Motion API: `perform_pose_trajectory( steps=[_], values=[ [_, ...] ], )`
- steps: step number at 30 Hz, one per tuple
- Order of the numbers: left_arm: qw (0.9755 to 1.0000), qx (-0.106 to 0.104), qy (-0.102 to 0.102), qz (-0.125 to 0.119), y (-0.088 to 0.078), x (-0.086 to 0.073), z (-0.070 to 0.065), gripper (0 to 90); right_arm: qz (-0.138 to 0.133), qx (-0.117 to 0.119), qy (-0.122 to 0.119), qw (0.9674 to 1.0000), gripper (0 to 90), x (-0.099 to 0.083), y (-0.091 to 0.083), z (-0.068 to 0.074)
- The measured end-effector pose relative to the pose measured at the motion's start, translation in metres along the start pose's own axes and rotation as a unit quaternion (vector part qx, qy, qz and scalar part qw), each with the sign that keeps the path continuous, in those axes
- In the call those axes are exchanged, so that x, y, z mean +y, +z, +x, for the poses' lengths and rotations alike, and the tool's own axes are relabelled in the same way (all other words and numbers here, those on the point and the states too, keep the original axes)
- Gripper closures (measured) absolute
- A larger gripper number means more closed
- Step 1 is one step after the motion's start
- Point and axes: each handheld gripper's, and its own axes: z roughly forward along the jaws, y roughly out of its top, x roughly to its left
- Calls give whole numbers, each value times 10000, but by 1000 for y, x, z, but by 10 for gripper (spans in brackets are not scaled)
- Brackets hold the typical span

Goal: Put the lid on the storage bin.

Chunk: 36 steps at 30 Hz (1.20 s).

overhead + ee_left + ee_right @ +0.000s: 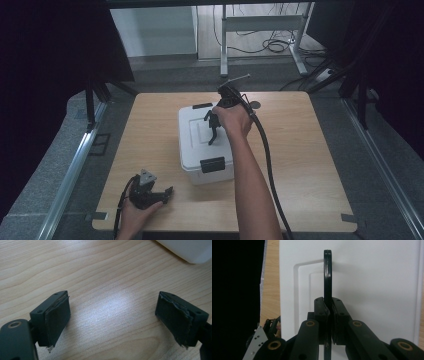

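Two grippers in play, only one is working. Your left gripper (161, 192) lies near the table's (310, 165) near-left corner, jaws spread wide with nothing between them, pads (58, 317) over bare wood. Foam on both pads looks frayed at the edges.

White lidded box (192, 135) sits mid-table, slightly toward the far edge, black latches (212, 164) on its near and far ends. Its thin black carry handle (327, 275) stands upright off the lid.

Your right gripper (214, 131) comes down from above and is clamped on that handle, pads squeezing the flat bar from both sides.

Risks from here, as I judge them:
- Grip sits low on a thin bar, so a pull off vertical could let it twist or slip out of the pads.
- If the latches aren't seated, lifting by the handle could pop the lid.
- Box may swing on the handle pivot and clip the left gripper or slide off the near edge.

No brand, label or readable writing on the box or grippers.
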Motion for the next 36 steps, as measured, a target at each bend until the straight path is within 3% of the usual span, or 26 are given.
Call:
perform_pose_trajectory(
  steps=[16, 24, 33, 36],
  values=[
    [10000, 0, -11, -13, 0, 0, 0, 126, -42, 103, 130, 9999, 849, 0, 7, -12],
    [10000, -1, -9, -13, 0, 0, 0, 126, -73, 95, 63, 9999, 849, -1, 8, -13],
    [10000, -2, -11, -14, 0, 0, 0, 126, -113, 258, 96, 9996, 846, -2, 9, -16],
    [10000, -5, -9, -11, 0, 0, 0, 125, -100, 250, -33, 9996, 825, -3, 9, -15]
  ],
)
